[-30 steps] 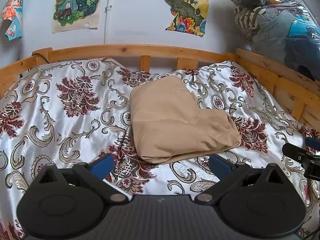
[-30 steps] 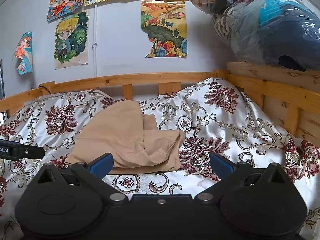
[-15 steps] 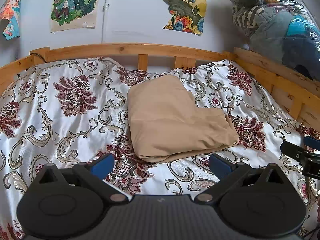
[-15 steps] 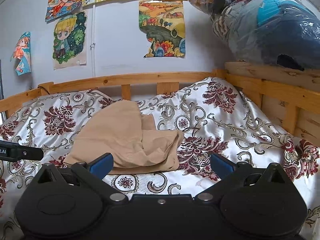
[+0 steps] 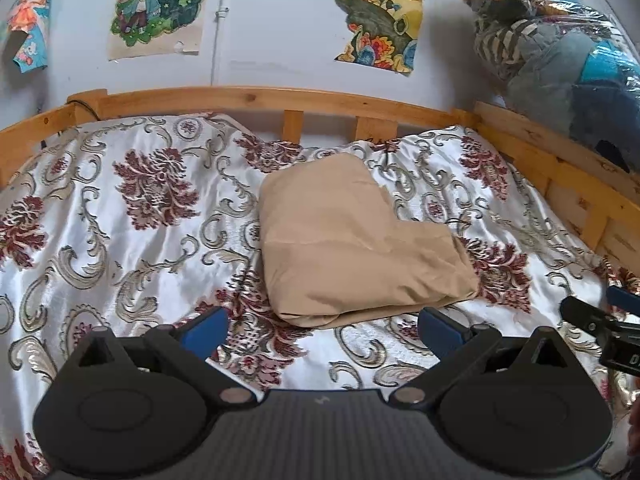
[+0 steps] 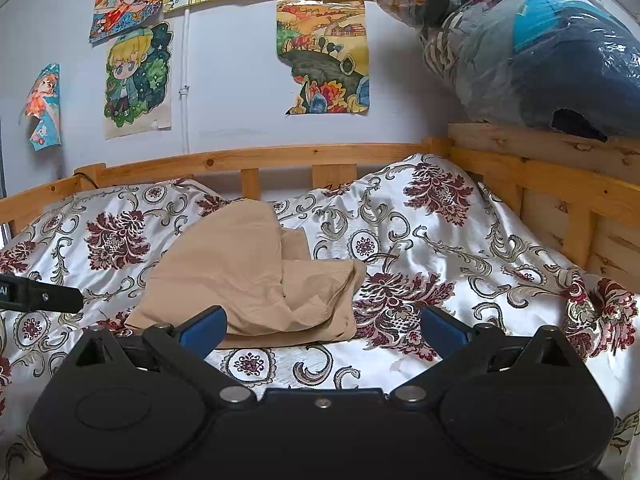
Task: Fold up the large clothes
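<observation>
A tan garment (image 5: 352,248) lies folded into a compact bundle in the middle of the bed, on a white bedspread (image 5: 120,240) with dark red flowers. In the right wrist view the same garment (image 6: 248,280) shows loose layered folds at its right side. My left gripper (image 5: 323,330) is open just short of the bundle's near edge, with nothing between its blue pads. My right gripper (image 6: 323,330) is open too, held back from the garment's near right corner and touching nothing. Each gripper's dark tip shows at the edge of the other's view.
A wooden bed rail (image 5: 280,100) runs along the back and the right side (image 5: 560,168). A clear plastic bag of clothes (image 6: 532,48) rests on the right rail. Posters (image 6: 132,76) hang on the wall behind.
Both grippers stay open and have shifted only slightly; the garment lies as before.
</observation>
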